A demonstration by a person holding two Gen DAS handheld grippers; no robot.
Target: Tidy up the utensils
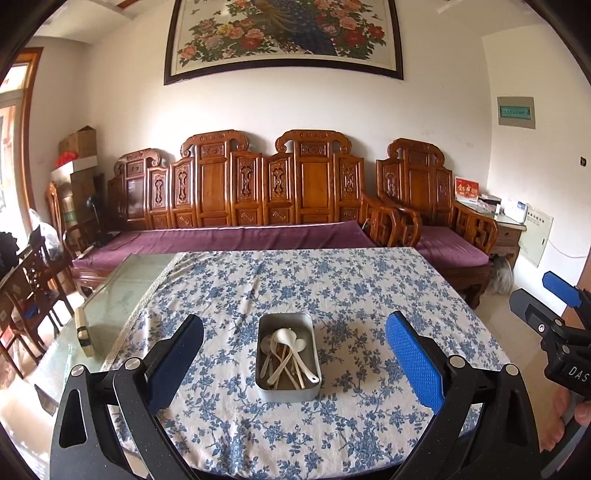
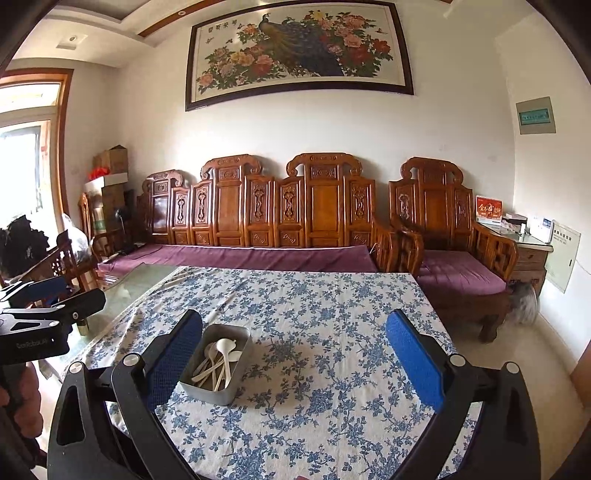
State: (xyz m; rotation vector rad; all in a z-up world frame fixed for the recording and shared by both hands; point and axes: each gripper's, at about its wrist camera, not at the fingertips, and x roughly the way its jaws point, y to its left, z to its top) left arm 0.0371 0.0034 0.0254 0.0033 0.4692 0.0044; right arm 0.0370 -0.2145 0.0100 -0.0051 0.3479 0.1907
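1. Left gripper (image 1: 294, 363): jaws spread wide, nothing between the pads, held above the near table edge. The metal tin (image 1: 288, 359) sits centred in the gap, so the aim looks squared on it.
2. Right gripper (image 2: 294, 363): also spread wide and empty, hovering over the near edge. Its aim falls right of the tin, on bare cloth; the tin (image 2: 216, 363) shows just behind its left finger. In the left wrist view it pokes in at the far right (image 1: 554, 314), well apart from the tin.
3. Both tools hang back from the tin, neither touching it. That fits a pose just ahead of a reach or just after a release; one moment cannot settle which.
4. Tin: rectangular, open-topped, on the floral tablecloth (image 1: 369, 295), near the middle of the table's near half.
5. Utensils (image 1: 286, 356): white spoons and pale sticks, probably chopsticks, lying loosely crossed inside the tin, bowls toward the far end. All visible utensils are in the tin and none lie loose on the cloth. So the gathered state the task wants may already hold, or this is the pile to be sorted.
6. Left of the cloth: bare glass tabletop (image 1: 122, 295) with a small block (image 1: 83, 330) on it.
7. Far: carved wooden bench (image 1: 240, 192) with purple cushions, a peacock painting (image 1: 284, 33) above.
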